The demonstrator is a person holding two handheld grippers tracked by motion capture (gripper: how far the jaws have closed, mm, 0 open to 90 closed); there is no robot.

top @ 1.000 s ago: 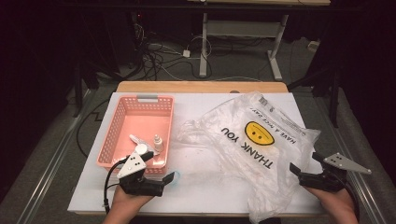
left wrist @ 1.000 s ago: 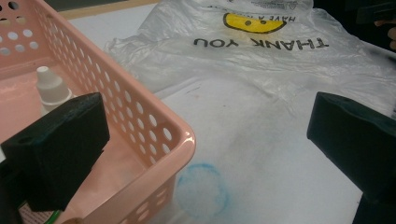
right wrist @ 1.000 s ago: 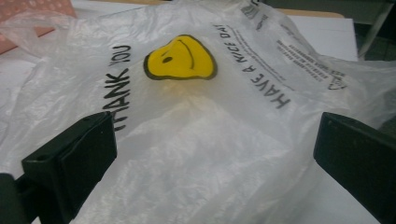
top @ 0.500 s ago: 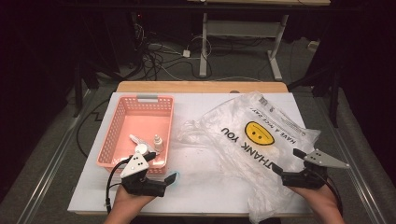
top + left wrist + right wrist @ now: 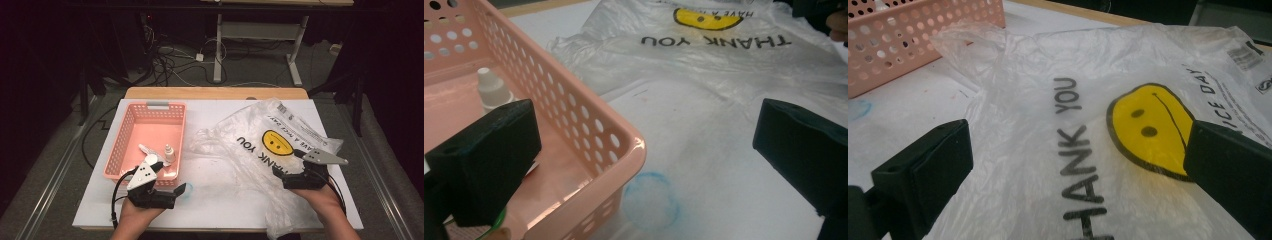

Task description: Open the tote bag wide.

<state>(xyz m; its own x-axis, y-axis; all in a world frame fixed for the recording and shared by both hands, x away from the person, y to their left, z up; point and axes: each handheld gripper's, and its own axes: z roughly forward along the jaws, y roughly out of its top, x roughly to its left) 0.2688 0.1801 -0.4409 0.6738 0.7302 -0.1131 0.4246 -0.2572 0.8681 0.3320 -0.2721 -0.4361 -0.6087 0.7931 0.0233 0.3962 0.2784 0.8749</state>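
Note:
A pink perforated basket [image 5: 131,131] stands on the left of the white table top, and a small white dropper bottle [image 5: 170,151] stands inside it beside a flat white item [image 5: 146,149]. A clear plastic bag [image 5: 260,145] printed "THANK YOU" with a yellow smiley lies crumpled on the right. My left gripper [image 5: 175,192] is open at the basket's near right corner, one jaw over the basket [image 5: 589,125] and the bottle [image 5: 491,90] just beyond it. My right gripper [image 5: 281,179] is open low over the bag [image 5: 1038,125], jaws wide either side of the lettering.
A faint blue ring mark [image 5: 651,197] is on the table top beside the basket corner. The bag's near end hangs over the table's front edge [image 5: 280,225]. A wooden strip [image 5: 215,93] runs along the back; cables and desk legs lie on the floor beyond.
My right gripper has moved left from the table's right edge in over the bag. The left gripper has hardly shifted.

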